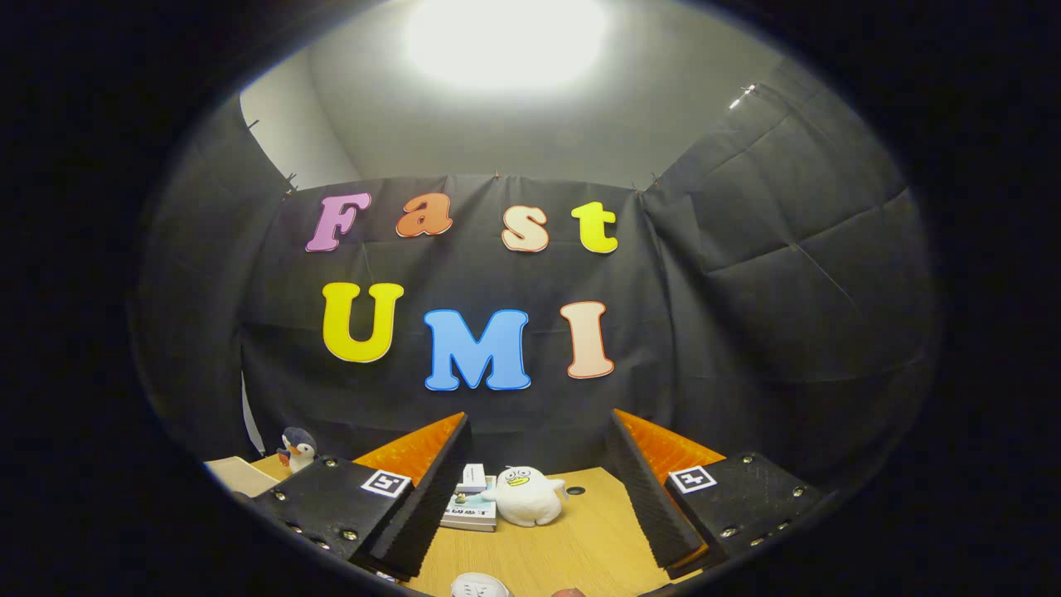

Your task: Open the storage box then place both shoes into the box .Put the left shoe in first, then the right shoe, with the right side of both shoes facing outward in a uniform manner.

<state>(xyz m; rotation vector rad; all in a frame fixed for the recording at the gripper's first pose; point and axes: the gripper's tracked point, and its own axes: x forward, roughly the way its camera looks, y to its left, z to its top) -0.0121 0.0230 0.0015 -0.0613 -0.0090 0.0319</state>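
Black cloth walls back a wooden table. Gripper held high, fingers spread wide, holding nothing. Beyond them sit a white plush duck and books; a shoe's white edge peeks below between them. Nothing appears boxed yet.

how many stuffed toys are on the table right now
2. A white duck plush lies on the table beyond the open gripper, beside some books; a penguin plush stands far left. Others may be hidden.

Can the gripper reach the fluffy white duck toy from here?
Probably yes. The gripper is open, and the fluffy white duck toy sits on the wooden table between its fingers, with nothing in front.
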